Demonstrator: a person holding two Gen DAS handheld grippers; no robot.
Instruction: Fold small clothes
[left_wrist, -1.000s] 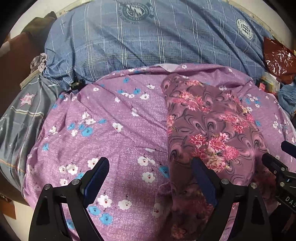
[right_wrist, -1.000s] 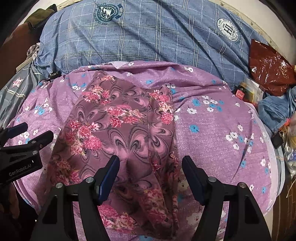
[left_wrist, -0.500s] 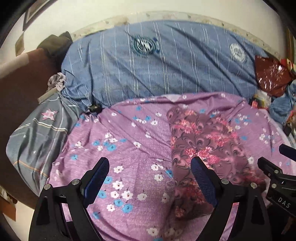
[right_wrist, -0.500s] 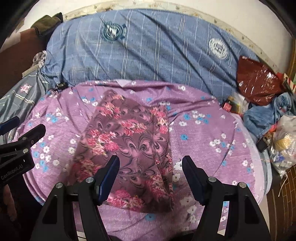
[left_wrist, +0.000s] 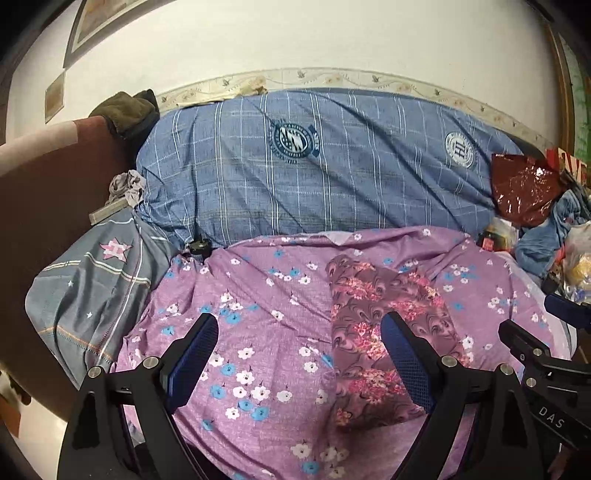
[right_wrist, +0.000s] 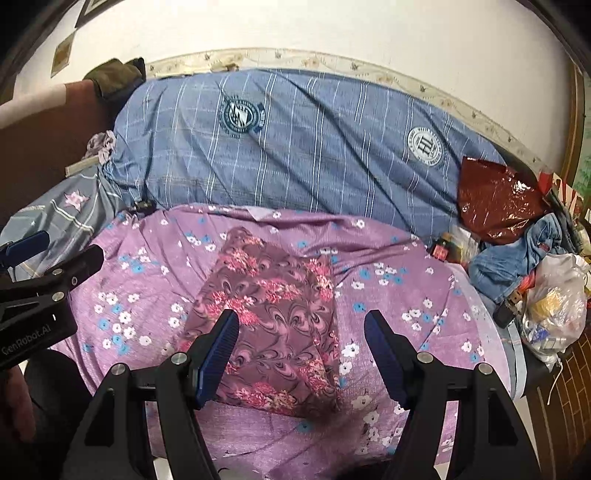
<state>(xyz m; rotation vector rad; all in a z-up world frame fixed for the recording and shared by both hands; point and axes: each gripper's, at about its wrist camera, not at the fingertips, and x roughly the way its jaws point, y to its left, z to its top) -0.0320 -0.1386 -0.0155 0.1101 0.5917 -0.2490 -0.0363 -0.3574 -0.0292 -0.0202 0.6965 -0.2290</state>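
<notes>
Claws: left claw (left_wrist: 299, 350), right claw (right_wrist: 301, 349) agape, empty; clear bag (right_wrist: 557, 295) holds packets.

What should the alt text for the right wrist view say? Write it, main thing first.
A folded floral garment lies flat on a purple flowered sheet, with the open, empty right gripper above its near edge. The left gripper shows at the left edge, a blue plaid quilt lies behind, and bags are piled at right.

White wall (left_wrist: 332, 37) with patterned border strip (left_wrist: 369, 78); framed picture (left_wrist: 96, 22) upper left; brown headboard (left_wrist: 48, 177).
</notes>
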